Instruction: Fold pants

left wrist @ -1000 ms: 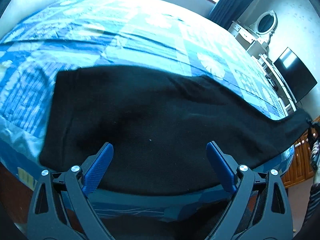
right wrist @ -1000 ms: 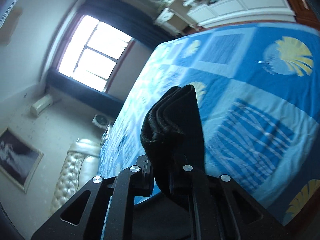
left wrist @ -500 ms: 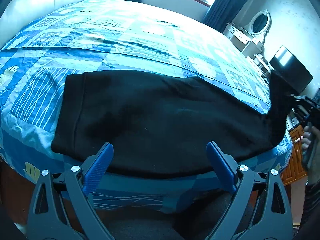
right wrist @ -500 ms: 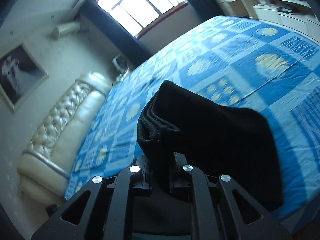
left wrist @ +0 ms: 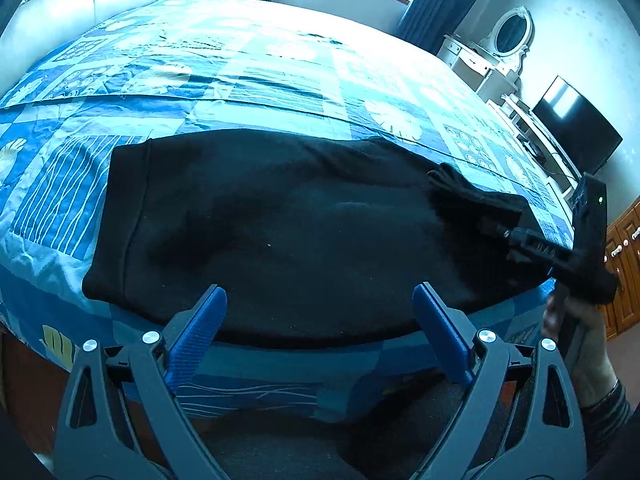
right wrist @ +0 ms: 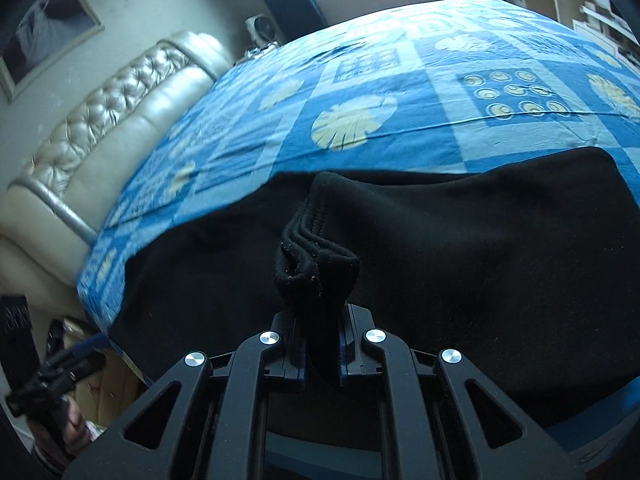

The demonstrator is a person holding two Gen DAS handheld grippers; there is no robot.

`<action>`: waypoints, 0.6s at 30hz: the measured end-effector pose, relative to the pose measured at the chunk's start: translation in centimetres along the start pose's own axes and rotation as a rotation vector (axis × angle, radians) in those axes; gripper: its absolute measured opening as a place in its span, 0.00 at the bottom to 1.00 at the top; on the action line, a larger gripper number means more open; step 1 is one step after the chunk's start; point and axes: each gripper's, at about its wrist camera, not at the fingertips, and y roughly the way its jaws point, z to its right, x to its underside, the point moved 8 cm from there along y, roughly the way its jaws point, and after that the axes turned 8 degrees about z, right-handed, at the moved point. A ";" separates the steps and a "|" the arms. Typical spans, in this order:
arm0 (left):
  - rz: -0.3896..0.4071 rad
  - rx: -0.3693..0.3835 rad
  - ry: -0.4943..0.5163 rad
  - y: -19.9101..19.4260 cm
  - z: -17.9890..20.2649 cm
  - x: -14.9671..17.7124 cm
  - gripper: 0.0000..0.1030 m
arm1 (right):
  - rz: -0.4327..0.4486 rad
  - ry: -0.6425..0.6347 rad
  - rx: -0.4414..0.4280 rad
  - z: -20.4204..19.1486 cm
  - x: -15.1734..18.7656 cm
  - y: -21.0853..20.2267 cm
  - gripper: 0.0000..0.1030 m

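Observation:
Black pants (left wrist: 280, 224) lie spread along the near edge of a bed with a blue patterned cover (left wrist: 260, 72), waistband at the left. My left gripper (left wrist: 320, 320) is open and empty, hovering over the pants' near edge. My right gripper (right wrist: 320, 344) is shut on the bunched leg cuffs (right wrist: 316, 256) and holds them lifted over the pants' right part; it also shows in the left wrist view (left wrist: 492, 216), carrying the cuff end leftward above the legs. The pants fill the right wrist view's middle (right wrist: 480, 264).
A padded cream headboard (right wrist: 112, 128) runs along the bed's left side. A dresser with an oval mirror (left wrist: 512, 36) and a dark TV screen (left wrist: 576, 120) stand at the far right. Wooden cabinets (left wrist: 624, 264) are beyond the bed's right end.
My right gripper has swung the leg cuffs up from the bed's right end and over toward the waistband. The left gripper has pulled back slightly, staying open.

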 end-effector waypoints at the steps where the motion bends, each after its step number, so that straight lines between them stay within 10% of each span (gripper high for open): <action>1: -0.001 0.000 -0.001 0.0 0.0 0.0 0.91 | -0.007 -0.019 0.007 -0.3 0.4 0.3 0.11; 18: -0.019 -0.001 0.016 0.6 0.2 0.6 0.91 | -0.063 -0.254 0.096 -3.5 3.4 1.2 0.22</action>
